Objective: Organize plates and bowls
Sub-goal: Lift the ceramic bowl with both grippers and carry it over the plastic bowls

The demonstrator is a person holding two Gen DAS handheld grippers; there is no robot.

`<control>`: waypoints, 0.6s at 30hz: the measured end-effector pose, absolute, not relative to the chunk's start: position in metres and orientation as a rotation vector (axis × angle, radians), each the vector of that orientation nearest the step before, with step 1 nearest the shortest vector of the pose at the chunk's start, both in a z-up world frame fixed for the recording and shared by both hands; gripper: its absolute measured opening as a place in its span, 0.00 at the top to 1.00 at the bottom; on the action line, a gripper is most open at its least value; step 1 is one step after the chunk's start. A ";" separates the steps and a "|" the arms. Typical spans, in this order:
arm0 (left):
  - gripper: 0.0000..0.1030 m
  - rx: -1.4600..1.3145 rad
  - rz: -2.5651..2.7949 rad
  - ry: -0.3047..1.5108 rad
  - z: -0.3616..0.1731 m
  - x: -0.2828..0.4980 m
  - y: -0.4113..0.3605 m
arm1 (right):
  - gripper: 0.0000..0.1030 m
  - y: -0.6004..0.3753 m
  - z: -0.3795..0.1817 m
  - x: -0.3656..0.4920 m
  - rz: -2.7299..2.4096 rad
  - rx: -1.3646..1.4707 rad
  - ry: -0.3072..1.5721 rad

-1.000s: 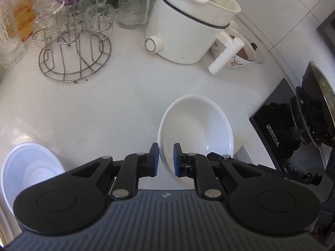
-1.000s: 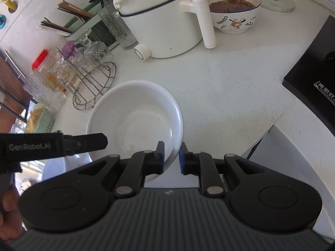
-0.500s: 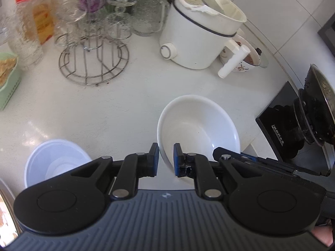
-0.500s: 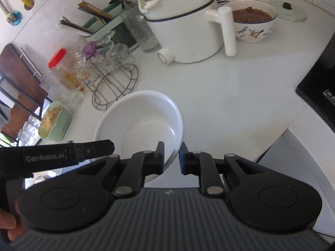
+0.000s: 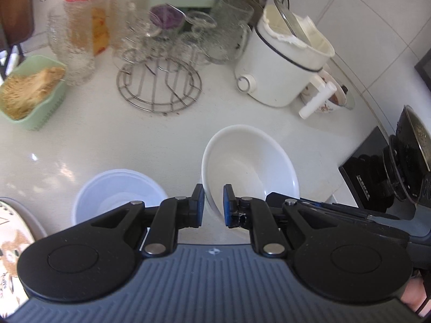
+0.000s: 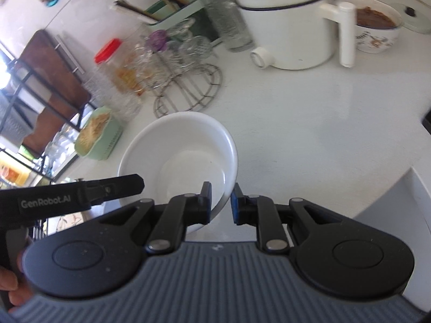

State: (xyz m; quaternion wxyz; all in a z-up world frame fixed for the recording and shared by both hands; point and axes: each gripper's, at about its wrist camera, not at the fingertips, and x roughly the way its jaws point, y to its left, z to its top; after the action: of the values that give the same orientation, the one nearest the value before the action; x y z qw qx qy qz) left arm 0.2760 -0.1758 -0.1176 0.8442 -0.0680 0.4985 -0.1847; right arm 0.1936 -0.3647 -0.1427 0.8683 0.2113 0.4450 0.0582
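Lifted leftward toward the clear bowl (image 5: 118, 196), both grippers (image 5: 213, 206) (image 6: 221, 202) stay clamped on the white bowl's (image 5: 250, 164) rim.

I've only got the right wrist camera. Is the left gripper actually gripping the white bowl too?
Observer: Yes. The left wrist view shows the left gripper closed across the white bowl at its near rim, one finger inside, one outside.
Operator: Anything beside the bowl over there?
Observer: A translucent plastic bowl stands on the counter to the white bowl's left in that view, apart from it.
Operator: And on the other side?
Observer: A dark pan sits on the black cooktop.
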 end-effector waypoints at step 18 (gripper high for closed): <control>0.85 -0.322 -0.183 0.946 -0.104 0.250 -0.070 | 0.82 -0.271 -0.121 0.226 0.321 0.294 0.949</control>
State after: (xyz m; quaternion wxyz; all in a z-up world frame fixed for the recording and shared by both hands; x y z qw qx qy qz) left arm 0.2503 -0.0701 -0.1039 0.8738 -0.1543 0.4527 -0.0874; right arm 0.2260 -0.2708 -0.1206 0.8669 0.1405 0.4530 0.1531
